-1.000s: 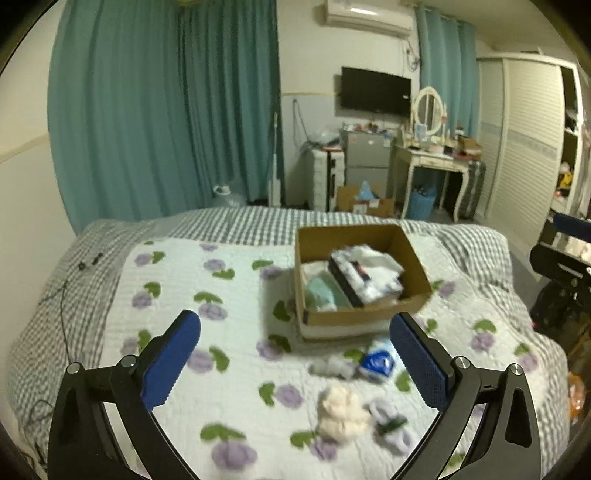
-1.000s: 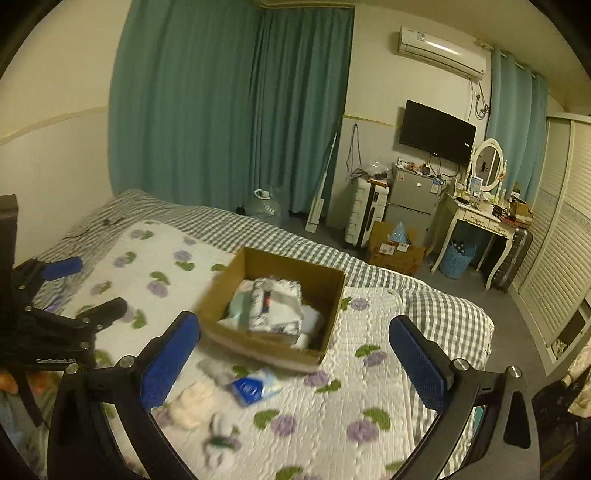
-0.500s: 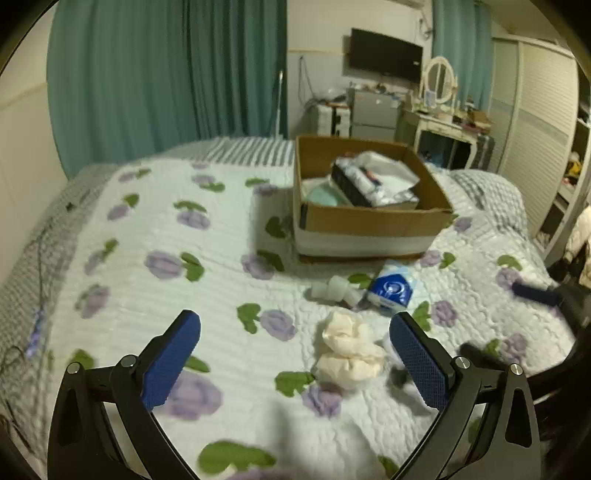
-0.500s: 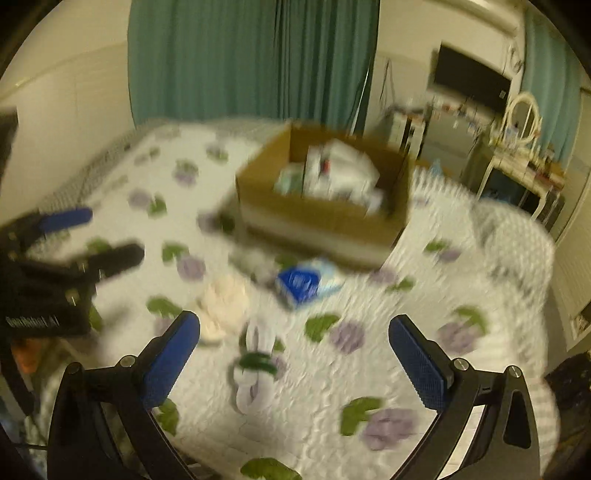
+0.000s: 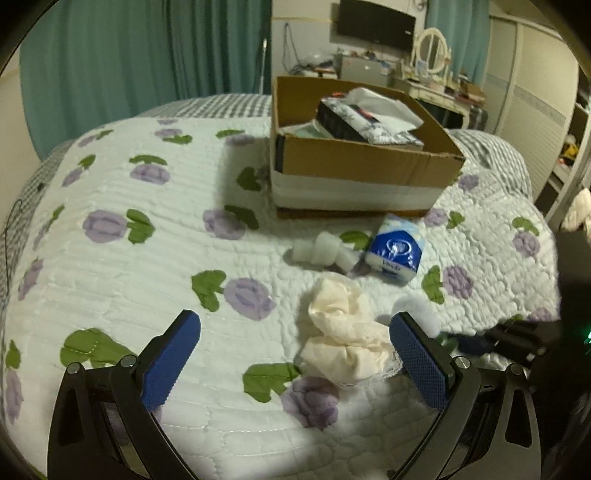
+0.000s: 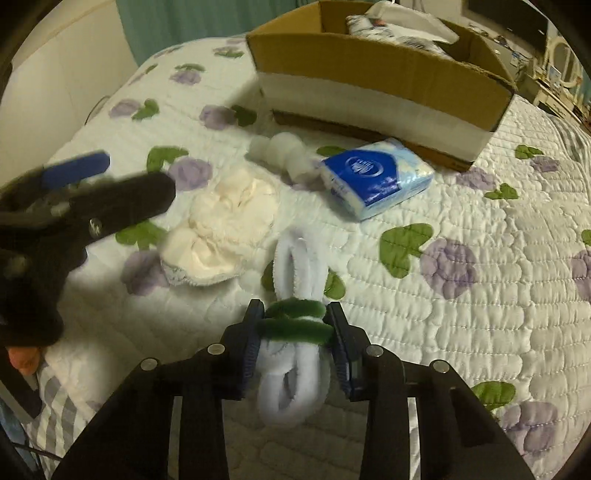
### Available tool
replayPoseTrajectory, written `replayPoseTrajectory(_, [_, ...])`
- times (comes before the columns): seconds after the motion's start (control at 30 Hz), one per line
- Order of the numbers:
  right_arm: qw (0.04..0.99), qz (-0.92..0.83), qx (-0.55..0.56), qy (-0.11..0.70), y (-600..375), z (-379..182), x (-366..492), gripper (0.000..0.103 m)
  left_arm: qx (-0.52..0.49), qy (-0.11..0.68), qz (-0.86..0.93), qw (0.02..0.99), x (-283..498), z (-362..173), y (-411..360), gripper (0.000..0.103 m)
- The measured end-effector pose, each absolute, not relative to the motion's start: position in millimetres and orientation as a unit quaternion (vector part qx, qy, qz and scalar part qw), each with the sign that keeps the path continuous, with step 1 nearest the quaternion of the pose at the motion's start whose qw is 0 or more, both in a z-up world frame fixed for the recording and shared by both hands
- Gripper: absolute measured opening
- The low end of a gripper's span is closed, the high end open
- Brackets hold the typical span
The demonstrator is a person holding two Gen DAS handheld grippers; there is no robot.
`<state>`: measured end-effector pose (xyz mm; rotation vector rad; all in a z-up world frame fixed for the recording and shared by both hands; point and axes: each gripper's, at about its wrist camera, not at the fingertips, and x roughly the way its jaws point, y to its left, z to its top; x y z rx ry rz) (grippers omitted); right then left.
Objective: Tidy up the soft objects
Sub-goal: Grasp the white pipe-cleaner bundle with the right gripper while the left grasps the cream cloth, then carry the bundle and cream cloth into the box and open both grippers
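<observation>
A cardboard box [image 5: 365, 162] with tissue packs inside stands on the flowered quilt [image 5: 110, 258]. In front of it lie a blue tissue pack [image 5: 395, 249], a small white fluffy piece [image 5: 325, 251] and a crumpled cream cloth [image 5: 343, 332]. My left gripper [image 5: 295, 354] is open low over the quilt, the cream cloth just inside its right finger. My right gripper [image 6: 295, 325] is shut on a white fuzzy loop bundle with a green band [image 6: 295, 317]. The box [image 6: 380, 77], blue pack [image 6: 373, 177], cream cloth [image 6: 221, 229] and left gripper [image 6: 88, 199] show in the right wrist view.
The bed's right edge drops to the floor beside wardrobes [image 5: 535, 110]. A dressing table [image 5: 436, 85] and TV [image 5: 373, 22] stand behind the box. Teal curtains [image 5: 129, 66] hang at the back left.
Both grippers dropped down toward the quilt. My right gripper went from wide open to shut on the white and green fuzzy bundle. My left gripper came closer to the cream cloth.
</observation>
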<state>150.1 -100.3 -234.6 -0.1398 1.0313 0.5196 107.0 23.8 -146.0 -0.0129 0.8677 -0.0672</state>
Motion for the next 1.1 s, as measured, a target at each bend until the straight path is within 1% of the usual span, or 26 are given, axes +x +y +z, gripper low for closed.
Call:
replayPoseTrajectory(0.17, [0.873,0.197,-0.037,0.445,-132,-201,150,0.034,0.007,0.429,-0.052,0.902,106,-147,11,0.103])
replayPoseTrajectory(0.3, [0.885,0.169,-0.018,0.433,-156,-190,154,0.034,0.022,0.435,-0.066,0.898,108,-150,-8,0.102])
replayPoseTrajectory(0.37, [0.885,0.166,-0.008,0.435,-159,-191,158,0.034,0.022,0.436,-0.068,0.897,111,-155,-15,0.101])
replayPoseTrajectory(0.4, [0.883,0.168,-0.005,0.438,-160,-192,158,0.034,0.021,0.435,-0.068,0.897,114,-158,-16,0.098])
replayPoseTrajectory(0.47, [0.882,0.169,-0.006,0.440,-161,-194,160,0.034,0.021,0.456,-0.051,0.888,123,-173,-15,0.092])
replayPoseTrajectory(0.53, [0.882,0.172,-0.010,0.439,-158,-195,158,0.034,0.013,0.477,-0.042,0.878,130,-186,-13,0.073])
replayPoseTrajectory(0.6, [0.881,0.175,-0.016,0.439,-155,-197,156,0.034,0.014,0.489,-0.035,0.871,134,-195,-12,0.068])
replayPoseTrajectory(0.67, [0.881,0.176,-0.017,0.439,-155,-199,155,0.034,0.024,0.490,-0.030,0.871,133,-197,-15,0.057])
replayPoseTrajectory(0.73, [0.881,0.177,-0.016,0.438,-155,-199,154,0.034,0.028,0.484,-0.034,0.874,129,-196,-17,0.037])
replayPoseTrajectory(0.77, [0.882,0.179,-0.016,0.436,-156,-199,153,0.034,0.024,0.483,-0.039,0.874,127,-195,-16,0.031])
replayPoseTrajectory(0.8, [0.882,0.180,-0.015,0.435,-156,-199,153,0.034,0.021,0.483,-0.042,0.875,126,-194,-15,0.020])
replayPoseTrajectory(0.9, [0.885,0.179,-0.014,0.430,-157,-197,150,0.034,0.007,0.475,-0.045,0.879,121,-188,-12,0.015])
replayPoseTrajectory(1.1, [0.893,0.183,-0.018,0.412,-156,-190,142,0.034,-0.007,0.434,-0.050,0.899,101,-159,-8,0.014])
